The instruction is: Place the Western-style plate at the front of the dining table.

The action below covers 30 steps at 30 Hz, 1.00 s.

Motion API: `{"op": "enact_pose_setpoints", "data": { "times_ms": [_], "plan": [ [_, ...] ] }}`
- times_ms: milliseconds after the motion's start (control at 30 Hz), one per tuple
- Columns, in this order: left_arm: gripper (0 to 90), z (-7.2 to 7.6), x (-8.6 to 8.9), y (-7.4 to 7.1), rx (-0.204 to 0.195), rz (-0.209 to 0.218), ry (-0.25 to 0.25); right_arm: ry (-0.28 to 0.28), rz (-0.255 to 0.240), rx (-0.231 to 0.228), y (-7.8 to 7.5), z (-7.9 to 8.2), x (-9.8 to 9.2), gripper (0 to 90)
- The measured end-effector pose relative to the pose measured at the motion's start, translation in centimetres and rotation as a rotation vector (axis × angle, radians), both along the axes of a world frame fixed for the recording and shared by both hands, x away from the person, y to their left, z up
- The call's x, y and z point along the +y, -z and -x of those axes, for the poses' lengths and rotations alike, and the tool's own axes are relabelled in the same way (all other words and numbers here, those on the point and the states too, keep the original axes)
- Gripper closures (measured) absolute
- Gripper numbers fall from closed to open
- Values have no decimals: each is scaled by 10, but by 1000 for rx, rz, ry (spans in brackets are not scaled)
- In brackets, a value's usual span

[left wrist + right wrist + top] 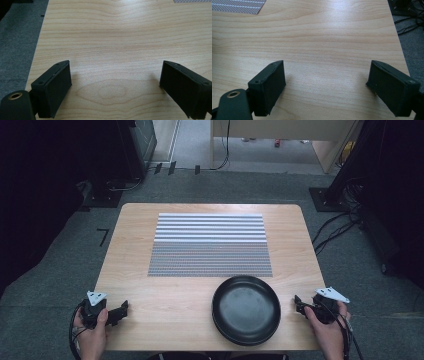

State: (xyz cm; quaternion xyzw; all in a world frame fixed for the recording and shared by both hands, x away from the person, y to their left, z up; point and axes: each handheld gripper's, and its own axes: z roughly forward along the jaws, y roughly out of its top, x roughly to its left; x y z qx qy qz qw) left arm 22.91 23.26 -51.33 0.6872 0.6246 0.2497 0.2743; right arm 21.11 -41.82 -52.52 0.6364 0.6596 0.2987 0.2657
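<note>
Left gripper (118, 311) is parked at the near-left corner of the table (165, 295), jaws spread wide with nothing but bare wood between them, and you can see that nicely in the left gripper view, where the left gripper (115, 82) just looks out over wood grain. Right gripper (300, 306) is the mirror of that at the near-right edge, jaws also wide apart and empty, same story in the right gripper view (325, 82). The thing closest to the action is the black plate (246, 310), sitting near the front edge a bit right of centre, just left of the right gripper but not touching it. Honestly it might be two plates stacked, there's a second rim showing along the near side, but I can't say for sure. Nothing is in it, the dish is totally empty. Farther back in the middle lies a striped mat (210, 245), grey mesh-looking on the near half and white bars on the far half, nothing on that either. So my read is that basically nothing's been done yet: both hands resting at the corners, plate untouched, every bit of grabbing and moving yet to come.
</note>
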Motion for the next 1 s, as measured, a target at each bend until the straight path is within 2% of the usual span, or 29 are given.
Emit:
{"op": "enact_pose_setpoints", "data": {
  "times_ms": [133, 300, 500, 667, 867, 1000],
  "plan": [
    [99, 0, -1, -1, 2, 2, -9, 1, -1, 0, 0, 0, 0, 141],
    [99, 2, -6, -8, -27, 14, -15, 27, 5, -5, -4, 4, -1, 226],
    [99, 3, -18, -14, -53, 33, 0, 44, -39, -55, -15, 10, -1, 233],
    [99, 4, -32, -20, -71, 60, 37, 48, -66, -101, -26, 15, 0, 264],
    [99, 5, -50, -24, -80, 79, 80, 38, -102, -125, -35, 19, 5, 271],
    [99, 4, -62, -27, -86, 96, 107, 23, -85, -146, -41, 21, 12, 273]
  ]
}}
